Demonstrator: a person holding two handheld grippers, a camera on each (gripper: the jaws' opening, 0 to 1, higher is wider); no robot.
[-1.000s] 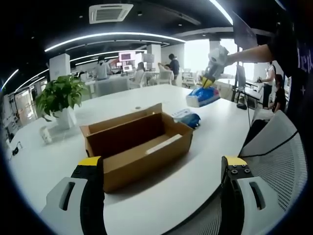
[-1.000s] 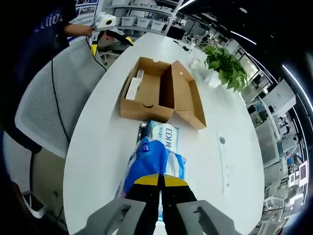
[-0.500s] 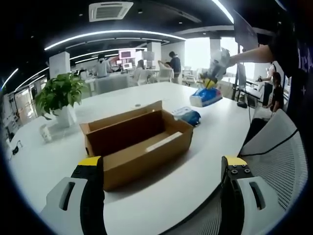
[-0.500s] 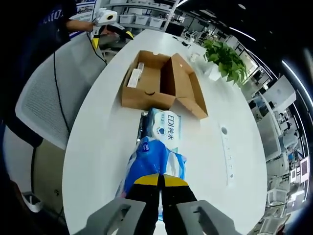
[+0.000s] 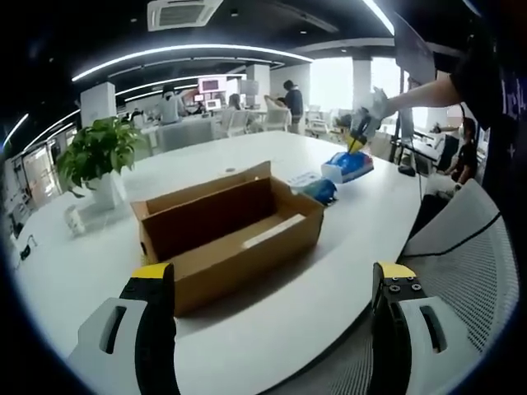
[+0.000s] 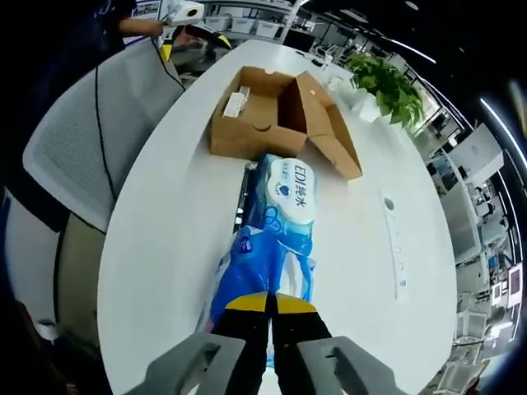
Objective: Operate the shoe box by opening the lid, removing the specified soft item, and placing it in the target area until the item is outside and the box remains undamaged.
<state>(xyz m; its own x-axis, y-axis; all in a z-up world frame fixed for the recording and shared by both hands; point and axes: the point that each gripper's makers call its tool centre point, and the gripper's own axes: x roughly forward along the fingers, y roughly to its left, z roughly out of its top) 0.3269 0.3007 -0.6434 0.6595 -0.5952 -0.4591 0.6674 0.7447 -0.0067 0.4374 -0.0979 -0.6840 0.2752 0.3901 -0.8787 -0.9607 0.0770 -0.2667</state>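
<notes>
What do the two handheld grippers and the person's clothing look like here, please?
The left gripper has grey bodies, black jaws and yellow tips. The right gripper matches: grey housing, black jaws, yellow tips. The person wears a dark sleeve bearing pale lettering.

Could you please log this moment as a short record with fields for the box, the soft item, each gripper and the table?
box: cardboard shoe box, lid open, upright on the table
soft item: blue tissue pack, outside the box, held above the table
right gripper: right gripper, shut on the pack's near end
left gripper: left gripper, open, holding nothing
table: white table; potted plant beyond the box
</notes>
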